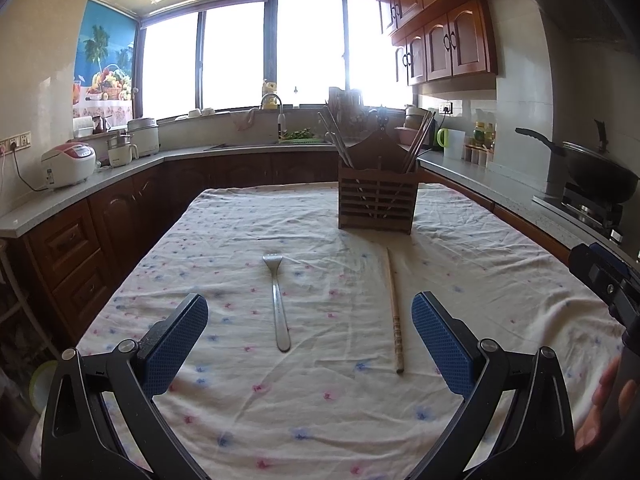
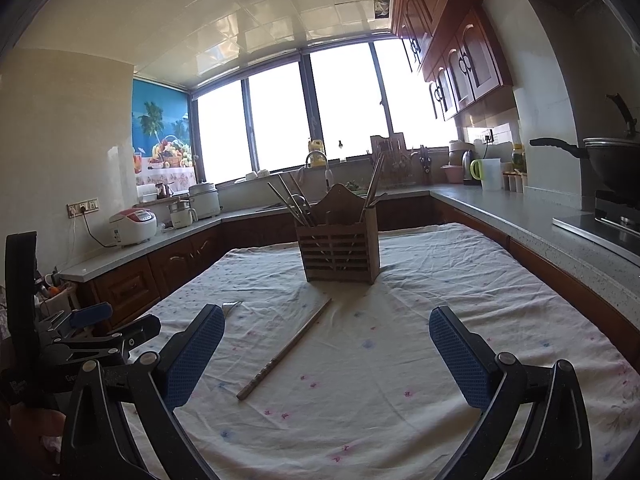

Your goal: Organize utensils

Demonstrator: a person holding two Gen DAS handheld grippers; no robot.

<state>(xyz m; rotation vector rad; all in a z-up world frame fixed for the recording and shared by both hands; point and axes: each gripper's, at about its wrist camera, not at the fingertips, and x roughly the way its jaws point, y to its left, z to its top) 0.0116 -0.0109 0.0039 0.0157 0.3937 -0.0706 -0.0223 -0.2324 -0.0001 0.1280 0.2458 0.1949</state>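
Two open grippers above a cloth-covered surface with a fork, a chopstick and a wooden holder.

The left gripper [image 1: 310,344] has its jaws wide apart and holds nothing; the fork [image 1: 277,304] lies on the flowered cloth [image 1: 480,280] between its blue pads [image 1: 176,344], tines toward 12 o'clock. The chopstick [image 1: 394,312] lies just beside the fork at 3 o'clock, apart from it. The wooden holder [image 1: 376,204] stands upright at 12 o'clock, with utensils inside. The right gripper [image 2: 326,354] also has its jaws wide apart and empty; there the chopstick [image 2: 286,350] lies slanted between them, and the holder [image 2: 340,248] is beyond it.
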